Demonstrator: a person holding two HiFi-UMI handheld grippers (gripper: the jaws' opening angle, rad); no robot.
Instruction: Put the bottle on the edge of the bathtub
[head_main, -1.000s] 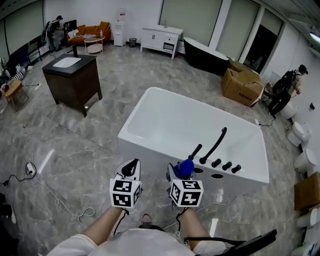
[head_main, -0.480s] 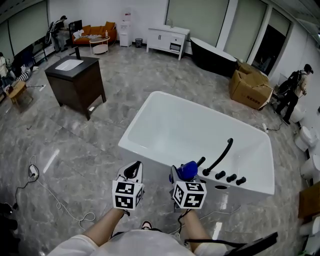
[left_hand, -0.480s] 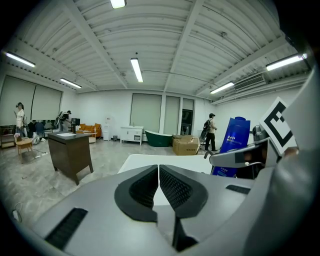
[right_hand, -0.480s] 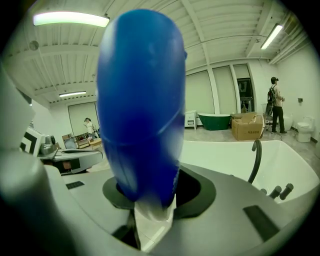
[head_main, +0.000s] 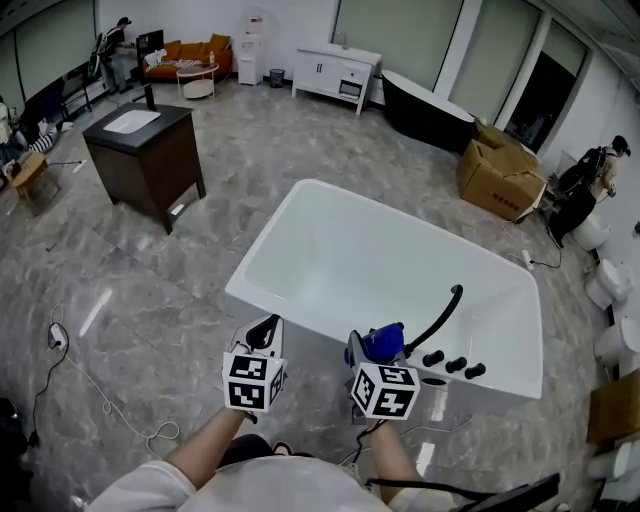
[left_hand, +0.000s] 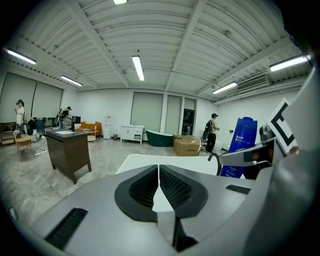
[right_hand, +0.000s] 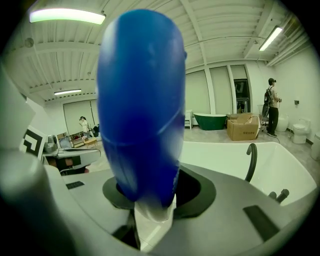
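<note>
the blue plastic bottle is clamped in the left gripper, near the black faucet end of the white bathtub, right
Not quite. The right gripper is the one clamped on the blue plastic bottle, as the right gripper view shows. The left gripper has its jaws together on nothing. The rest holds: the bottle is near the black faucet end of the white bathtub.
</note>
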